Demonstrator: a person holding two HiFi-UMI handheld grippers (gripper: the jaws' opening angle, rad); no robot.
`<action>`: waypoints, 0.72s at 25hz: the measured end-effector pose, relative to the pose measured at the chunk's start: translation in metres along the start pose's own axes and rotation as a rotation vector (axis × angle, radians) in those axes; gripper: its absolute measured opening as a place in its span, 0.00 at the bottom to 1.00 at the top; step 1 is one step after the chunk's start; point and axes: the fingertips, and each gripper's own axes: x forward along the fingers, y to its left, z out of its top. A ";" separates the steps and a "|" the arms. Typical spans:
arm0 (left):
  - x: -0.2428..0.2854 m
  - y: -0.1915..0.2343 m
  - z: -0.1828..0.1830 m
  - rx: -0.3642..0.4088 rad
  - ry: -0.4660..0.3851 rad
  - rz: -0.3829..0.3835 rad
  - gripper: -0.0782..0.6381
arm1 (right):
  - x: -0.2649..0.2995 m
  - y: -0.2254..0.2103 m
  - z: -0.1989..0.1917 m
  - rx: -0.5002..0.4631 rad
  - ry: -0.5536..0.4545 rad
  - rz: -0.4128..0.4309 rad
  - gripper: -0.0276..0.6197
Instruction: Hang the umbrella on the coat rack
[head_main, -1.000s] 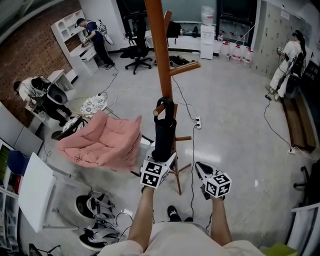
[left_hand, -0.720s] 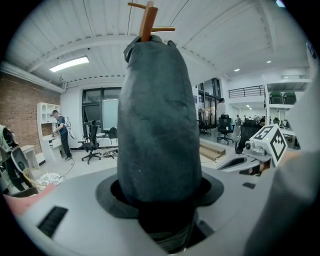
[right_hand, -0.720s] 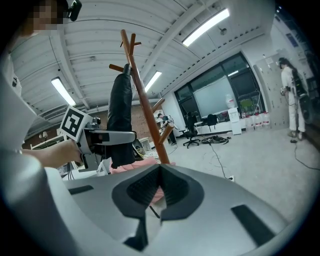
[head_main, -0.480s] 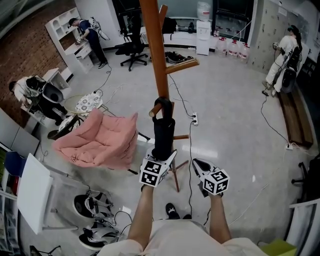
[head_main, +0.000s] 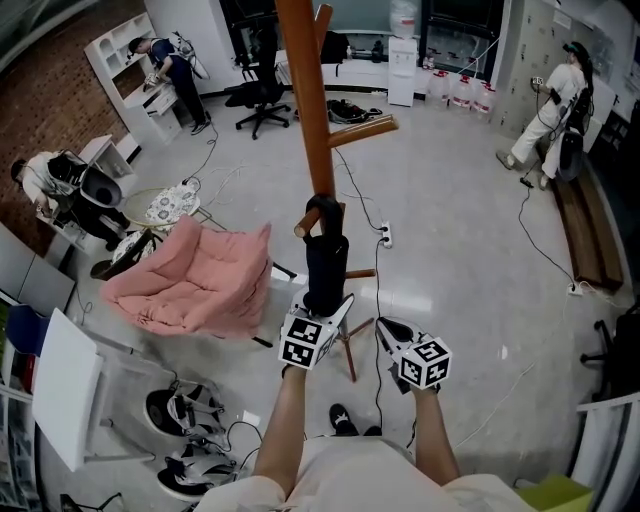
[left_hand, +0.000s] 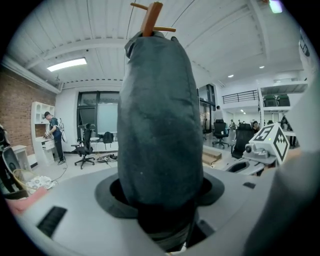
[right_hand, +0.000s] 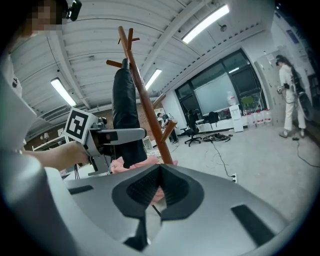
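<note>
**Head view.** The umbrella, black and folded, stands upright against the coat rack. Its top is hooked over a lower peg. The left gripper clasps the umbrella's bottom end. The right gripper sits just beside it and touches nothing. Judgement: the hanging looks all but done, and what remains is to let go and draw clear.

**Left gripper view.** The umbrella's body fills the gap between the jaws. They stand wide and bear on it from both sides. The peg shows past the umbrella's top end. Whether the peg carries the full weight cannot be told.

**Right gripper view.** The jaws meet at their tips with nothing between them. Only a sliver of pink cushion shows behind. The umbrella, rack and left gripper lie ahead to the left, apart from this gripper.
</note>
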 end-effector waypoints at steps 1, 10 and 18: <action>0.001 0.001 0.001 0.000 -0.003 0.005 0.49 | 0.000 0.002 0.001 -0.002 0.001 0.004 0.05; 0.008 0.006 0.000 -0.040 -0.053 0.026 0.51 | 0.004 0.009 0.003 -0.012 0.009 0.026 0.05; 0.002 0.011 0.003 -0.076 -0.113 0.076 0.54 | 0.001 0.010 0.002 -0.019 0.025 0.024 0.05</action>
